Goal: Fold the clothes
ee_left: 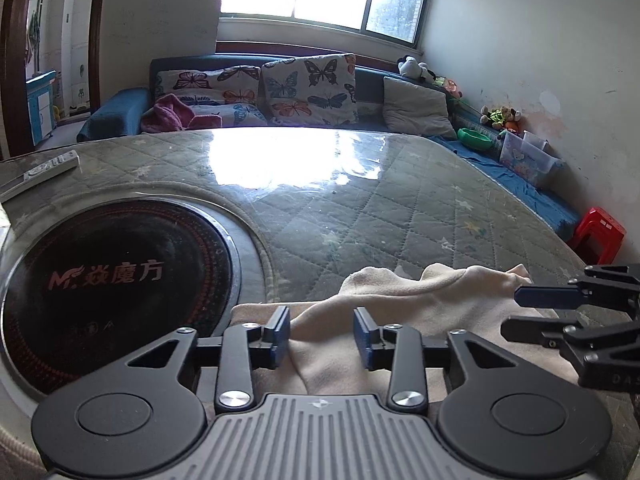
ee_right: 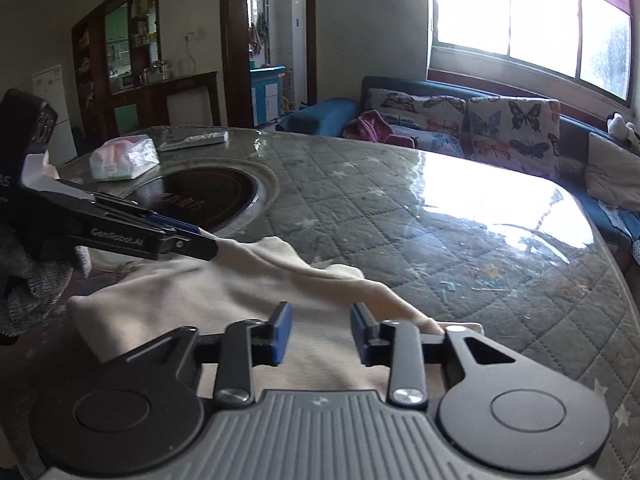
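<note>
Quilted worktop (ee_left: 360, 200) w/ glass top: cream garment (ee_left: 420, 300) lies rumpled at near edge. Left claw (ee_left: 322, 334) and right claw (ee_right: 320, 334) both part-open over cloth, gripping nothing. Pinch each corner fully b4 lifting, pull taut, fold evenly.

Under the left gripper (ee_left: 322, 334), matt black with blue pads, lies a soft, matt cream cloth garment (ee_left: 420, 300). Ahead, the surface (ee_left: 360, 208) is quilted fabric under glossy clear sheeting; leftward, a glossy black cooktop (ee_left: 116, 264).
</note>
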`<control>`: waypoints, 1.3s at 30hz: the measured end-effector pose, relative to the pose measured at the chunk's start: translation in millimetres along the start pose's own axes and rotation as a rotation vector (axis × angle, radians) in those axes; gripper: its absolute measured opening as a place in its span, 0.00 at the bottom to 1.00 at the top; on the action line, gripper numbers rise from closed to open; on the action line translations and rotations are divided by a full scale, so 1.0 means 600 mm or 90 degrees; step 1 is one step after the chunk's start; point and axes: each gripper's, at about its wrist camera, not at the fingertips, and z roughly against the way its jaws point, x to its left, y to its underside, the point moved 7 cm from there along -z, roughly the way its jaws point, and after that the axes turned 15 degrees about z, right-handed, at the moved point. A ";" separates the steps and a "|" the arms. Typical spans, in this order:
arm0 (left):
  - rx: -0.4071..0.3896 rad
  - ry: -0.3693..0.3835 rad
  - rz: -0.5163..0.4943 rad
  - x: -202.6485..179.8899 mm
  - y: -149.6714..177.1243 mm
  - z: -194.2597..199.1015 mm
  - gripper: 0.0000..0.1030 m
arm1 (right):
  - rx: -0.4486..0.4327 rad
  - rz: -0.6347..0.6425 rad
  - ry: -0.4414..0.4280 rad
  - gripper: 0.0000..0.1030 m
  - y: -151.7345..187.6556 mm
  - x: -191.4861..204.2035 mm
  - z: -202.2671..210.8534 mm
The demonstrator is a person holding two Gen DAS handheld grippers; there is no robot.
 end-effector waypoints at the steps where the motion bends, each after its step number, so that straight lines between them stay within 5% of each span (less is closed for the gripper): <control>1: -0.003 -0.005 0.000 0.002 0.001 0.004 0.45 | -0.003 0.003 -0.004 0.35 -0.001 0.008 0.004; 21: -0.018 -0.049 0.044 0.041 0.038 0.064 0.70 | -0.012 0.064 -0.044 0.54 -0.002 0.118 0.038; 29: -0.042 -0.058 0.042 0.047 0.046 0.087 0.90 | -0.019 0.076 -0.046 0.67 -0.004 0.136 0.043; 39: -0.067 -0.054 0.041 0.053 0.050 0.111 1.00 | -0.036 0.084 -0.037 0.97 -0.007 0.152 0.053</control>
